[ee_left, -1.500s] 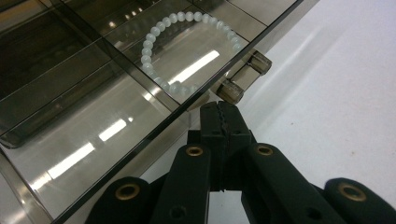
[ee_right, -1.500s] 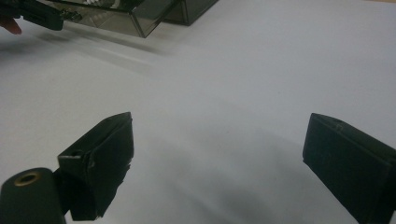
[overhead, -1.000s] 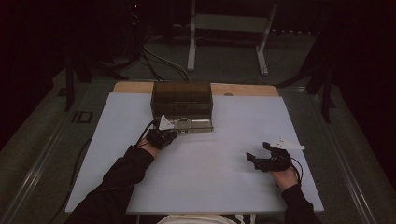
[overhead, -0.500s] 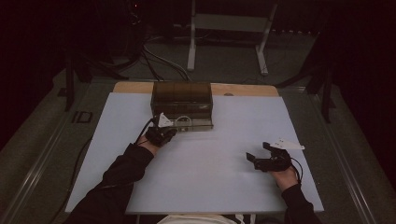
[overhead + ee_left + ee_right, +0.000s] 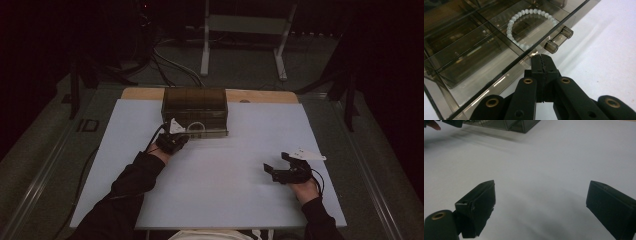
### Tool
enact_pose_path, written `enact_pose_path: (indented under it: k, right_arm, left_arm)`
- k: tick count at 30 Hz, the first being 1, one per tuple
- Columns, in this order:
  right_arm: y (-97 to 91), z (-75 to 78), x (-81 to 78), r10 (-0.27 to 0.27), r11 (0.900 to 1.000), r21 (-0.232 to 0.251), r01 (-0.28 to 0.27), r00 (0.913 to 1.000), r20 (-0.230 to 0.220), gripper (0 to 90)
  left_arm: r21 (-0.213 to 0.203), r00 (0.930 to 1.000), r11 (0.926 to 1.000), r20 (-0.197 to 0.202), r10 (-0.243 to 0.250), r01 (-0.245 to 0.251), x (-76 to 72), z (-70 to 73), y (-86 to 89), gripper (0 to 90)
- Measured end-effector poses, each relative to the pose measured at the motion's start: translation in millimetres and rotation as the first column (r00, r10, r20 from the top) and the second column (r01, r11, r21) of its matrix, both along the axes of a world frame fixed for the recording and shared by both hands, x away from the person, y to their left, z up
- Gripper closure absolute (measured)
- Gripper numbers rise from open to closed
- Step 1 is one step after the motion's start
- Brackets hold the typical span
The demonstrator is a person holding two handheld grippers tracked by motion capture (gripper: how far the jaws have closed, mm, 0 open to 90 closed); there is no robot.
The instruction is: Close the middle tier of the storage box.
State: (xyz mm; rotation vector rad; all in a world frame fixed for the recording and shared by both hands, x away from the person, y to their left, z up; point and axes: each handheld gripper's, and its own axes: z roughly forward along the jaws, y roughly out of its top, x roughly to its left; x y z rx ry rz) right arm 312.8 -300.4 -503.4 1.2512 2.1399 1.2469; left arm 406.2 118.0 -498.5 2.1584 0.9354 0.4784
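A smoked clear organizer box (image 5: 195, 102) with several compartments stands at the far middle of the white table (image 5: 230, 195). A white bead bracelet (image 5: 530, 25) lies in one front compartment, also seen as a pale ring (image 5: 196, 126) in the high view. My left gripper (image 5: 542, 58) is shut with nothing between its jaws, its tip right at the box's front edge near two small round handle knobs (image 5: 559, 40). From above, the left gripper (image 5: 175, 137) sits at the box's front left corner. My right gripper (image 5: 281, 169) rests at the right, open and empty (image 5: 541, 205).
A wooden strip (image 5: 260, 96) runs along the table's far edge behind the box. A metal stand (image 5: 242, 30) and cables (image 5: 170, 62) lie on the dark floor beyond. The box's corner (image 5: 520, 126) shows far off in the right gripper view.
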Motion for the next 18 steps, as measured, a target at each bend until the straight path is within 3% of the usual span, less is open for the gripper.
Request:
enact_pose_path:
  k: [18]
  right_arm:
    - [-0.8, 0.1, -0.1, -0.002, 1.0000, 0.001, 0.002, 1.0000, 0.000, 8.4]
  left_arm:
    - [-0.010, 0.9997, 0.9997, -0.007, 0.021, -0.021, 11.8, 1.5, 1.9, 90.0]
